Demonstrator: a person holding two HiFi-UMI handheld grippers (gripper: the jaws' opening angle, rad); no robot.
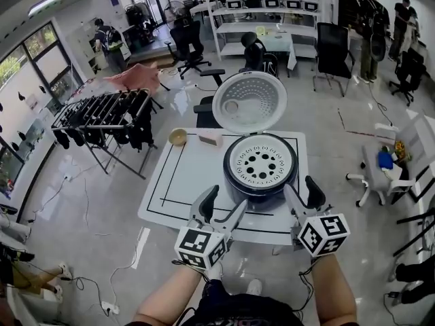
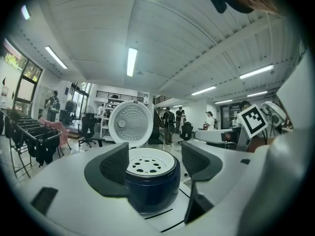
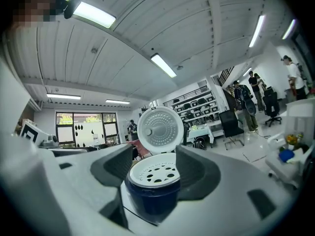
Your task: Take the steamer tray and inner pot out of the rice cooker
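A dark blue rice cooker [image 1: 261,182] stands on the white table [image 1: 183,182] with its round lid [image 1: 249,103] swung up behind it. A white steamer tray [image 1: 261,161] with round holes sits in its mouth; the inner pot below is hidden. My left gripper [image 1: 221,210] hovers open at the cooker's near left, nothing between its fingers. My right gripper [image 1: 305,195] is open at the cooker's near right, also holding nothing. The cooker [image 2: 150,181] and tray [image 2: 149,162] show between the left jaws, and the cooker [image 3: 153,195] and tray [image 3: 155,171] between the right jaws.
A small tan bowl [image 1: 178,136] and a small box [image 1: 210,138] lie on the table's far side. A clothes rack [image 1: 105,111] stands to the left, office chairs [image 1: 187,43] and shelves [image 1: 262,5] behind. A white chair with items [image 1: 391,161] is at right.
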